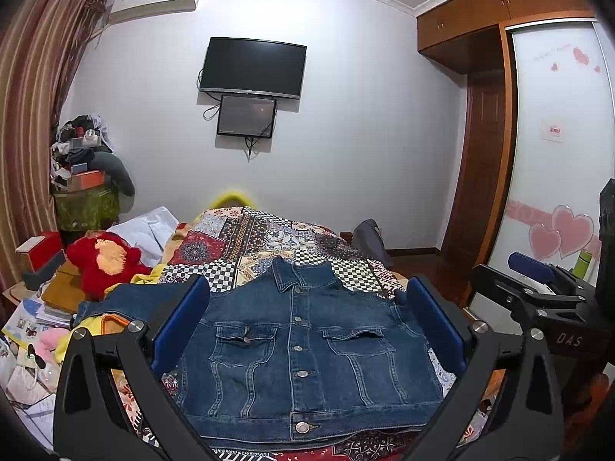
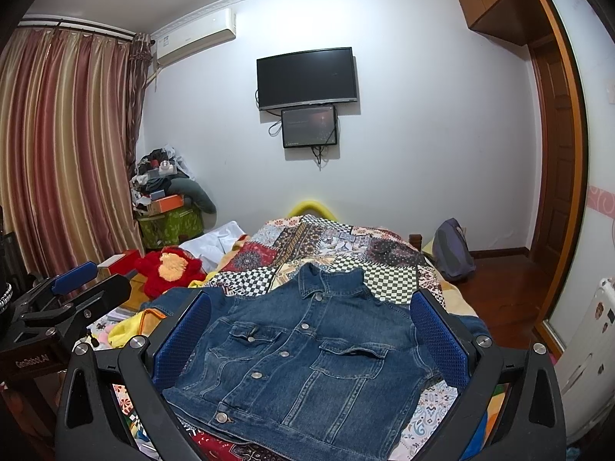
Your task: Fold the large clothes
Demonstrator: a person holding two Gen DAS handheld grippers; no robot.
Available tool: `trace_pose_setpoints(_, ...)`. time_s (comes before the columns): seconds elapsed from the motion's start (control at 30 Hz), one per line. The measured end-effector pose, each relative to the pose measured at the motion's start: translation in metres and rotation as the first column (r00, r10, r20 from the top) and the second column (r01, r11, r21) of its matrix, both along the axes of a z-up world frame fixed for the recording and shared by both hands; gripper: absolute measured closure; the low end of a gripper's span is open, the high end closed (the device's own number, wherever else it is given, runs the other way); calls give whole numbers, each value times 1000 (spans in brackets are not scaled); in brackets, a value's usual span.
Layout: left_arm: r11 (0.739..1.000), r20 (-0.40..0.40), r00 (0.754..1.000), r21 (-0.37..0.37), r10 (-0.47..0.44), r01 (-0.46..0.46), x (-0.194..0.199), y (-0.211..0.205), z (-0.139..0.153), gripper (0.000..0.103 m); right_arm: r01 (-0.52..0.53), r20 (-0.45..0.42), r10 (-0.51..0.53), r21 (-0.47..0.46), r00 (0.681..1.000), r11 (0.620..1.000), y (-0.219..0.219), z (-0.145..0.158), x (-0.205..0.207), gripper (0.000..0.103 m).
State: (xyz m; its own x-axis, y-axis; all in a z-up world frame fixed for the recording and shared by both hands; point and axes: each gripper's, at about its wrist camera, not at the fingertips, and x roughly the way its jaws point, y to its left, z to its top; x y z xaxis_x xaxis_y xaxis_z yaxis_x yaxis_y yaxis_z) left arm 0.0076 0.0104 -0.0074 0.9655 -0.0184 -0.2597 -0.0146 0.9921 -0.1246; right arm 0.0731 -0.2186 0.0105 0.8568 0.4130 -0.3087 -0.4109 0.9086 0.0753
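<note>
A blue denim jacket [image 1: 303, 349] lies flat and buttoned, front side up, on the patchwork bedspread [image 1: 269, 238], collar towards the far wall. One sleeve [image 1: 127, 299] stretches out to the left. My left gripper [image 1: 307, 292] is open and empty, hovering above the jacket's near hem. My right gripper [image 2: 311, 303] is also open and empty, above the same jacket [image 2: 307, 361], a little further right. Each gripper shows in the other's view: the right one [image 1: 538, 280] at the right edge, the left one [image 2: 73, 284] at the left edge.
A red plush toy [image 1: 103, 261] and piles of papers and cloths [image 1: 34, 330] lie left of the bed. A backpack [image 2: 451, 249] leans at the bed's far right corner. A wardrobe with a sliding door [image 1: 557, 146] stands at the right. A TV [image 1: 253, 67] hangs on the far wall.
</note>
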Motion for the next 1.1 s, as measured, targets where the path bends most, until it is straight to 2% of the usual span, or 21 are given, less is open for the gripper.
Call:
trace_pose_setpoints(0.27,1000,-14,1000,-13,1,-1,5,5,-3,0,0,-18,0,-6,1000,1000,1,4,6,0)
trace_pose_setpoints(0.53,1000,-31,1000,-26,1,-2,22,19,-11,0,-10,-75,7,-36,997,999,17,-6,31,0)
trace_pose_setpoints(0.73,996,-102,993,-62,53,-60,57,56,-29,0,-20,-147,11,-62,989,998,39,-24,67,0)
trace_pose_setpoints(0.87,986,-162,976,-55,145,-156,83,87,-51,0,-35,-219,24,-47,975,998,51,-41,101,0)
trace_pose_setpoints(1.07,962,-274,931,-61,241,-267,120,148,-99,0,-52,-310,27,-73,950,996,72,-67,158,0)
trace_pose_setpoints(1.1,953,-298,916,-55,268,-297,127,161,-110,0,-53,-323,26,-77,946,996,75,-72,168,0)
